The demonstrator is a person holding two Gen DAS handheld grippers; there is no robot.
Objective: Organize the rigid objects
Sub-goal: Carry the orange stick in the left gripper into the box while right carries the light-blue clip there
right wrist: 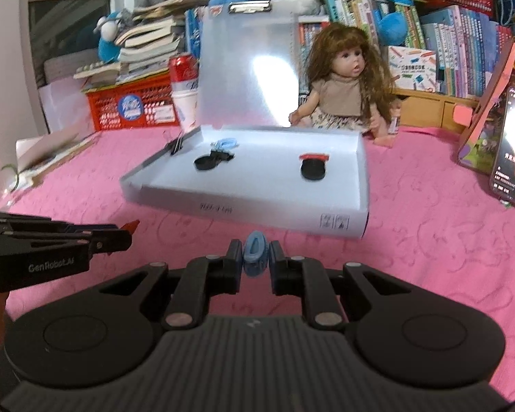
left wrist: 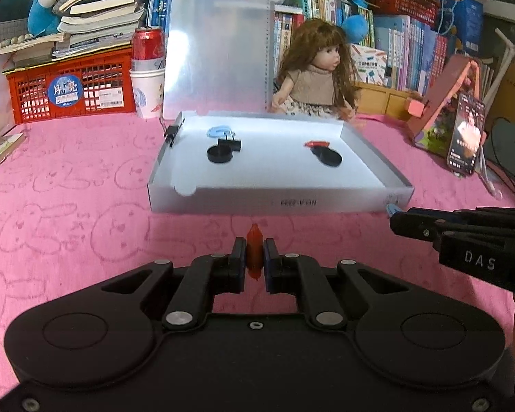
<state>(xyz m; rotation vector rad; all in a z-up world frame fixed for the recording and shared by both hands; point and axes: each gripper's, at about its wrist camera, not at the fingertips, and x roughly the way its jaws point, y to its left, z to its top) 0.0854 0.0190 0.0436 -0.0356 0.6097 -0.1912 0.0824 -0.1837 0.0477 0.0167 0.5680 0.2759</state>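
Note:
My left gripper (left wrist: 254, 257) is shut on a small orange-red piece (left wrist: 254, 252), held above the pink cloth in front of the open white box (left wrist: 278, 202). My right gripper (right wrist: 255, 257) is shut on a small light-blue piece (right wrist: 255, 255), also just short of the box (right wrist: 243, 211). Inside the box lie a black round stand (left wrist: 219, 153) with a blue piece (left wrist: 218, 131) behind it, and a second black stand (left wrist: 328, 156) with a red piece (left wrist: 316, 144). Each gripper shows in the other's view: the right one (left wrist: 395, 221) at the right edge, the left one (right wrist: 130, 231) at the left edge.
The box lid (left wrist: 219, 58) stands upright at the back. Behind it sit a doll (left wrist: 321, 72), a red crate (left wrist: 72, 89) under stacked books, a red can (left wrist: 148, 49) on a paper cup, and rows of books. A lit phone (left wrist: 465, 134) leans at the right.

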